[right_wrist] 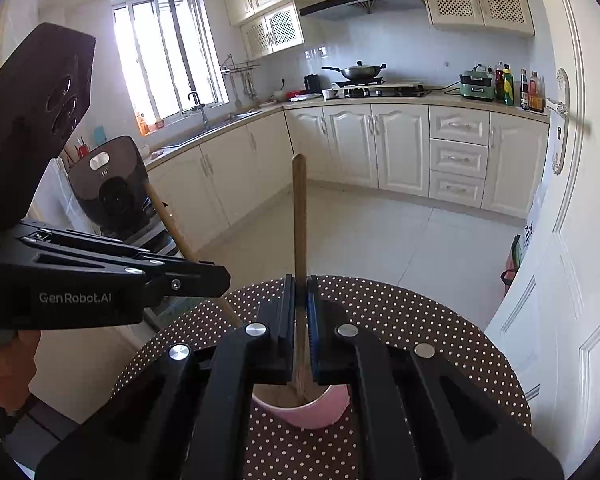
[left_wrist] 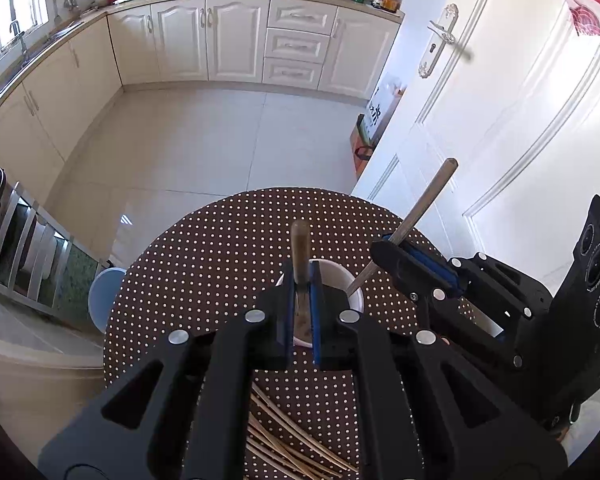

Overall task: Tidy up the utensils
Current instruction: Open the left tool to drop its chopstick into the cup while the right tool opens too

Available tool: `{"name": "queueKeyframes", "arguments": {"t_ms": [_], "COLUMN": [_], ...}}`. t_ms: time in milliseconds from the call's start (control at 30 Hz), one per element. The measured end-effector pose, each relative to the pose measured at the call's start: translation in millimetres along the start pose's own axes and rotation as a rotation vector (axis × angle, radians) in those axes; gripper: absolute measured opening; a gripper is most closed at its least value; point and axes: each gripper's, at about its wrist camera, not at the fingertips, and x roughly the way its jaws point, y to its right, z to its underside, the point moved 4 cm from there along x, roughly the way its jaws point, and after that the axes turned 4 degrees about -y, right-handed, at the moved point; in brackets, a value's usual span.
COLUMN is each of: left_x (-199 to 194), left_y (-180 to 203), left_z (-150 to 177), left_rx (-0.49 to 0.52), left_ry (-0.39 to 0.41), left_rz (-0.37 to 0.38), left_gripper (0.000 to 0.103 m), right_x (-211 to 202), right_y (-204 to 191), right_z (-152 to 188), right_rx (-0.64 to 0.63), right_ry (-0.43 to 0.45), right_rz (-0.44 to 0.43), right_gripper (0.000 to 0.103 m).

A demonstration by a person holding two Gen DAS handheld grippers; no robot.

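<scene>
My left gripper (left_wrist: 302, 276) is shut on a wooden chopstick (left_wrist: 299, 246) that stands upright over a pink cup (left_wrist: 356, 300) on the round polka-dot table (left_wrist: 204, 264). To its right, my right gripper (left_wrist: 392, 242) is shut on a second chopstick (left_wrist: 424, 204), tilted, with its lower tip inside the cup. In the right wrist view, the right gripper (right_wrist: 300, 292) clamps that chopstick (right_wrist: 299, 220) above the cup (right_wrist: 316, 412). The left gripper (right_wrist: 220, 276) comes in from the left with its chopstick (right_wrist: 168, 216).
Several loose chopsticks (left_wrist: 292, 440) lie on the table close to me. A blue stool (left_wrist: 106, 296) and a dish rack (left_wrist: 24, 248) stand left of the table. A white door (left_wrist: 500, 128) is close on the right. A hand (right_wrist: 8, 364) holds the left gripper.
</scene>
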Motion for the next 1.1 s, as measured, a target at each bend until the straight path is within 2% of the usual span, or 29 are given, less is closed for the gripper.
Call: {"name": "queueKeyframes", "arguments": {"t_ms": [300,400,467,500,533,567,767,867,1033,1100], "left_x": [-3,-2,-2,-3,-4,-8,-18,-23,-35,-41], "left_y": [1,-1,-2,-2,-2,-3,-6,-8,-13,-17], "left_z": [9,13,16,17,18,19,22,25,33,38], "left_rx": [0.002,-0.001,-0.001,0.000,-0.002,-0.007,-0.025,-0.043,-0.055,-0.070], "left_ry": [-0.018,-0.046,-0.067,-0.069,-0.065,-0.051,-0.041,-0.037,-0.028,-0.019], "left_rz": [-0.010,-0.004,-0.001,-0.004,-0.008,-0.009,-0.003,0.012,0.013,0.014], "left_gripper": [0.007,0.008,0.015,0.028,0.051,0.056,0.057,0.064,0.070,0.071], "right_x": [-5,-6,-5,-5,-6,-6,-12,-18,-30,-36], "right_y": [-6,-6,-7,-7,-8,-8,-8,-8,-9,-10], "right_z": [5,7,7,8,9,9,10,12,13,14], "right_rx": [-0.006,-0.002,0.003,0.003,0.007,0.012,0.041,0.053,0.070,0.082], "right_ry": [-0.026,-0.032,-0.048,-0.049,-0.053,-0.057,-0.082,-0.083,-0.071,-0.067], "right_rz": [0.002,0.002,0.003,0.004,0.001,0.000,0.008,0.017,0.038,0.043], "right_gripper": [0.005,0.006,0.006,0.007,0.007,0.007,0.008,0.009,0.030,0.035]}}
